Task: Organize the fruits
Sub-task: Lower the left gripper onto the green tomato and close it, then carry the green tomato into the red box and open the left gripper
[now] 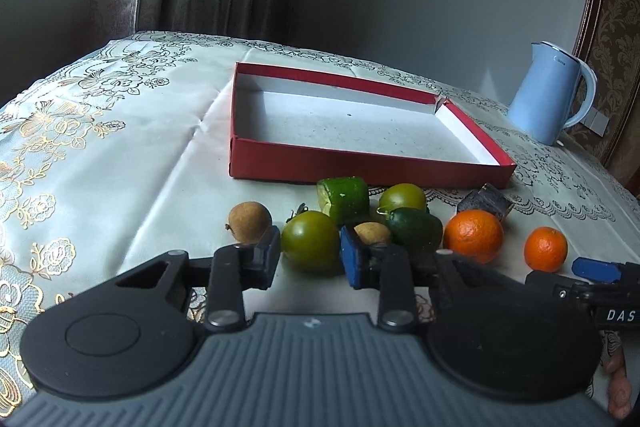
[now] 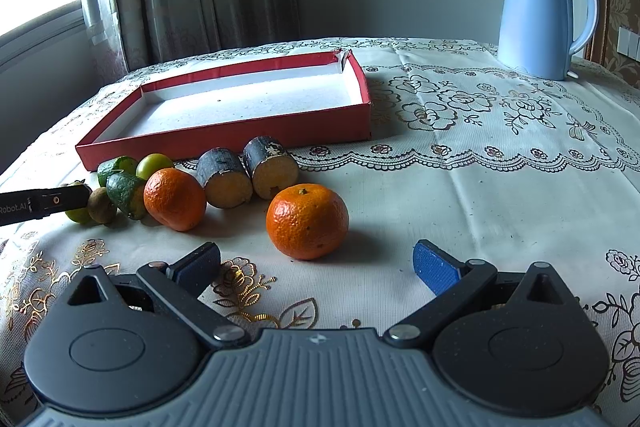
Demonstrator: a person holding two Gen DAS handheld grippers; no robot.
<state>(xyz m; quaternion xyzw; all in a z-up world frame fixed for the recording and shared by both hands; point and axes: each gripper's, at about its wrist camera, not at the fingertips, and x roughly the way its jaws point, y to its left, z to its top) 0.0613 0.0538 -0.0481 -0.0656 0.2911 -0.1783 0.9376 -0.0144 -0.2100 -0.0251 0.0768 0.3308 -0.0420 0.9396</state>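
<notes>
Your left hand-held gripper [image 1: 310,253] clamps the green tomato [image 1: 310,241]; excess squeeze may bruise it or eject it. Right hand-held gripper [image 2: 316,267] stands open.

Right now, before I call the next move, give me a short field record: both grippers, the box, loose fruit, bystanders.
left gripper: pads closed on the green tomato, which is on the cloth
right gripper: open, nothing between the pads, nearest mandarin just ahead
red box: no fruit in it, far corner torn
loose fruit: second mandarin, two brown longans, green chunks, another green tomato, two dark-skinned cut pieces, all in front of the box
bystander: blue kettle, far right on the tablecloth
</notes>
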